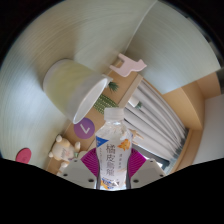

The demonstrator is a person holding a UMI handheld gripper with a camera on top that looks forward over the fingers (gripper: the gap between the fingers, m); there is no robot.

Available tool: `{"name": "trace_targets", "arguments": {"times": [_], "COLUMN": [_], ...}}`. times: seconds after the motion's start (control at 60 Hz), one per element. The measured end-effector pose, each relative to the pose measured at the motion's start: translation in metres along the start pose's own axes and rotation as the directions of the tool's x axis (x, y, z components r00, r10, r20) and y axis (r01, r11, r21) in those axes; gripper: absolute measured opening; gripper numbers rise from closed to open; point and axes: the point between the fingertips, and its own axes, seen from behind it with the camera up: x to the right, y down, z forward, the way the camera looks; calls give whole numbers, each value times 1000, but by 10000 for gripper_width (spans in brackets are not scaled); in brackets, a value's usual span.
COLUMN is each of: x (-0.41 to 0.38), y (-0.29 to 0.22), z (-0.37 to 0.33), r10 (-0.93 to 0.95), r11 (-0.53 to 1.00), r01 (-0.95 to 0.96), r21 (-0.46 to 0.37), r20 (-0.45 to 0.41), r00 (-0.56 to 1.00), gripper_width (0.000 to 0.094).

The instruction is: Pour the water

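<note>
My gripper [112, 172] is shut on a clear plastic bottle [112, 160] with a white and orange label; both purple pads press on its sides. The bottle is lifted and the whole scene appears tilted. Its white cap [113, 118] points ahead toward a cream cup [75, 90], which shows its side and open rim just beyond and to the left of the bottle's top. The cup looks tilted in this view. I cannot see any water flowing.
A purple round disc [86, 127] lies on the wooden surface [190, 105] by the bottle's neck. A small plush toy [64, 150] sits left of the fingers. A white slatted rack [150, 115] and a pink object [127, 67] lie beyond the bottle.
</note>
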Motion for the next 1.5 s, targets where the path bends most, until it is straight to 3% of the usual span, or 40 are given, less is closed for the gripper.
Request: {"name": "trace_targets", "arguments": {"times": [0.133,0.317,0.383,0.5,0.617,0.85,1.0,1.15,1.383,1.5], "x": [13,18,18,-5,-46,-123,-154,-149,-152,-161], "y": [46,110,118,153,154,128,113,110,111,107], "z": [-3,-20,-30,-42,-51,-49,-51,-55,-59,-77], "r10": [438,914,967,951,878,789,778,808,802,779], "r11": [891,362,122,-260,-449,-610,-627,-584,-589,-621], "r01": [-437,-908,-971,-948,-879,-764,-741,-784,-780,-739], "r21": [-121,-210,-207,-184,-163,-212,-241,-212,-211,-261], "r20": [-25,-113,-195,-218,-265,-257,-255,-243,-266,-302], "r00": [899,390,163,-218,-399,-559,-575,-536,-534,-549], "gripper_width": [334,336,337,337,337,337,345,343,549,768]}}
